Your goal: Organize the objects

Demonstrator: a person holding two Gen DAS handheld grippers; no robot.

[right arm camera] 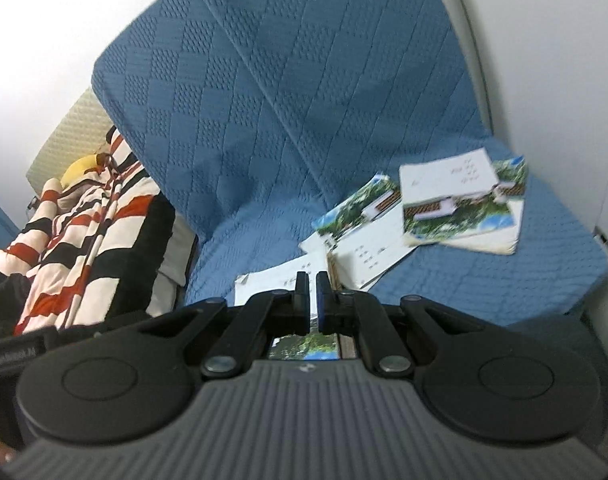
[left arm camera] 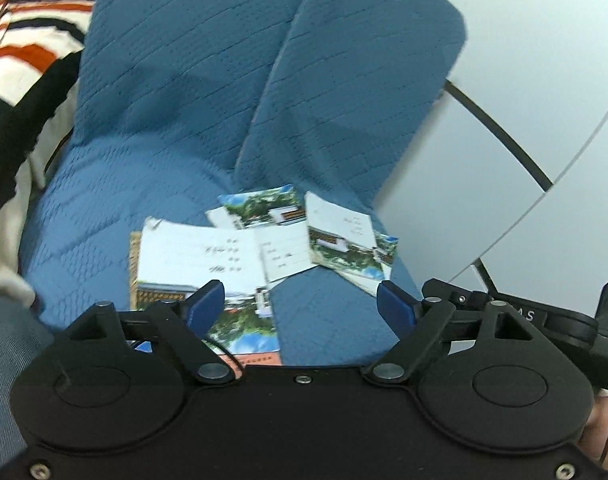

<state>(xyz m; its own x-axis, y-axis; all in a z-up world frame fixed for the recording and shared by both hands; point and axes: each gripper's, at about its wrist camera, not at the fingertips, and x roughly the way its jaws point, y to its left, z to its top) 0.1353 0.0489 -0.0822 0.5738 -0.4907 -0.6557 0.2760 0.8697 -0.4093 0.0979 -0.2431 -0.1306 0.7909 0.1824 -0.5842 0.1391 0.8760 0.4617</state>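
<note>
Several notebooks with white covers and green landscape photos lie scattered on a blue quilted sofa seat (left arm camera: 103, 240). In the left wrist view the nearest notebook (left arm camera: 199, 264) lies under my left gripper (left arm camera: 301, 300), which is open and empty, with a second notebook (left arm camera: 279, 236) and a third (left arm camera: 344, 244) just beyond. In the right wrist view my right gripper (right arm camera: 312, 286) has its jaws nearly together above the nearest notebook (right arm camera: 275, 276), with nothing between them. Another notebook (right arm camera: 364, 224) and a thicker stack (right arm camera: 464, 204) lie further right on the seat (right arm camera: 544, 248).
A striped red, black and white garment (right arm camera: 83, 232) is piled on the left of the sofa, also in the left wrist view (left arm camera: 27, 48). Blue back cushions (right arm camera: 304, 80) rise behind. A white wall or cabinet (left arm camera: 524, 120) bounds the right side.
</note>
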